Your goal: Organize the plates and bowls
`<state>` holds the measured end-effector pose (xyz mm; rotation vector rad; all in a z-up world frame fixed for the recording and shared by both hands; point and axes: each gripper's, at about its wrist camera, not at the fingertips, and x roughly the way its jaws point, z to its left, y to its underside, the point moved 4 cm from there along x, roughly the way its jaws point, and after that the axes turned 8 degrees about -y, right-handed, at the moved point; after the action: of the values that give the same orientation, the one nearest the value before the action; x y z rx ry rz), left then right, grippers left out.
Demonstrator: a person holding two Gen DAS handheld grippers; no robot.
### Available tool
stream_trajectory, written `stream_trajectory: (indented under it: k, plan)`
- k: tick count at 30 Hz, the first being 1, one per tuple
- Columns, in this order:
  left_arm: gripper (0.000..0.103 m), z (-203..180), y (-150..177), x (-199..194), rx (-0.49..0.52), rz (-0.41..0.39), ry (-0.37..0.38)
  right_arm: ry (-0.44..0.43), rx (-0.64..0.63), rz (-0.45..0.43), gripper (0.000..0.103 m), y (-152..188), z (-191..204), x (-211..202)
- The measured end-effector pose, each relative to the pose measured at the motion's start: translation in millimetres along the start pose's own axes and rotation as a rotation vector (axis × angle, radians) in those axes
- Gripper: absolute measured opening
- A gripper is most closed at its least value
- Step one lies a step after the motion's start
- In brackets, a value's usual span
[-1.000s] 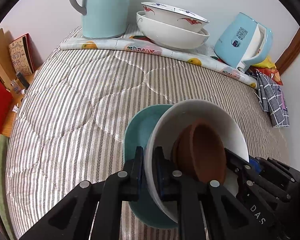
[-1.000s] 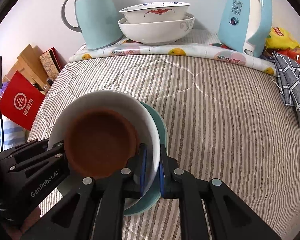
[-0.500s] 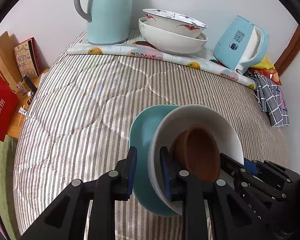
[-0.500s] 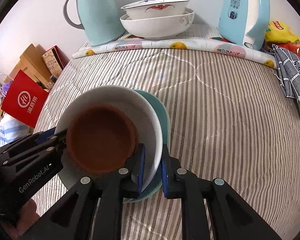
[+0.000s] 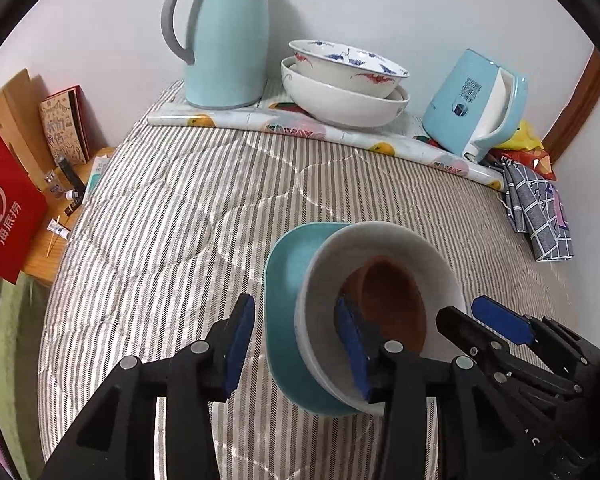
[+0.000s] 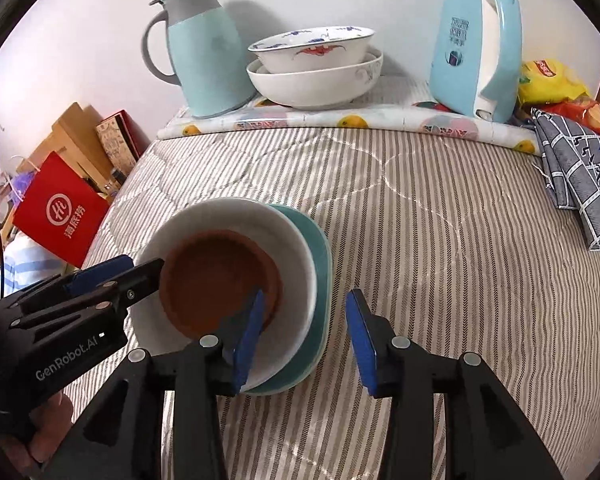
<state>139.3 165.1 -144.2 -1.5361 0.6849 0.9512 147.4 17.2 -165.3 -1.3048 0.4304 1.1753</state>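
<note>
Striped quilt (image 6: 440, 240) around stacked dishes (image 6: 300, 256)

A small dish (image 6: 220, 276) is sitting inside a bowl (image 6: 296, 248), which is resting on a plate (image 6: 322, 256), the stack lying low and centre-left in the right wrist view on the bed (image 6: 440, 248). Along the upper frame, on a rolled mat (image 6: 380, 122), a thermos jug (image 6: 204, 52) is standing at left, two nested bowls (image 6: 312, 76) in the middle, a kettle (image 6: 476, 48) at right. A folded cloth (image 6: 580, 184) is lying at far right.
</note>
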Motion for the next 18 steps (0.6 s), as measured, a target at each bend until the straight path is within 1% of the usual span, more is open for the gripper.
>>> stream_trajectory:
  k: [4, 10, 13, 15, 18]
  plan:
    - [0.041, -1, 1, -13, -0.002, -0.020, 0.011, 0.006, 0.004, -0.022, 0.043, 2, -1, -13]
    - [0.041, -16, 2, -45, 0.005, -0.079, 0.037, 0.096, -0.005, -0.072, 0.043, 8, -8, -52]
    - [0.047, -27, 6, -64, 0.016, -0.113, 0.054, 0.109, 0.003, -0.098, 0.043, 12, -13, -73]
    - [0.053, -35, 10, -78, 0.027, -0.142, 0.050, 0.130, 0.009, -0.123, 0.044, 18, -17, -89]
    - [0.058, -45, 16, -96, 0.031, -0.174, 0.055, 0.156, 0.014, -0.147, 0.047, 27, -23, -111]
